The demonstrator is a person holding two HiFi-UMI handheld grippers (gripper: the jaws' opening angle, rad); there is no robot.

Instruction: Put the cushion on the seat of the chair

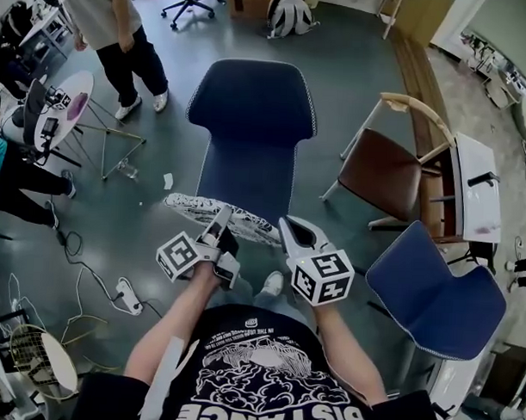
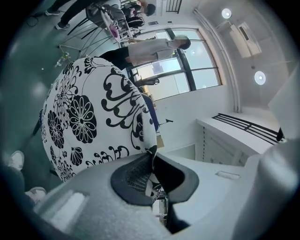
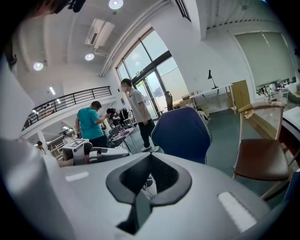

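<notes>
Cushion [image 1: 191, 207] before blue chair [image 1: 253, 127]; brown chair [image 1: 378, 170] beside, person [image 1: 123, 36] beyond.

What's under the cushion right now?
The cushion, pinched by the left gripper, hangs over the front edge of the blue chair's seat. Bare seat shows beyond it; the seat edge and floor directly beneath are covered.

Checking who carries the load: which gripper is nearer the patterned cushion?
Left. The left gripper is clamped on the cushion at its edge; the right gripper sits just off the cushion's right end, shut and empty.
</notes>
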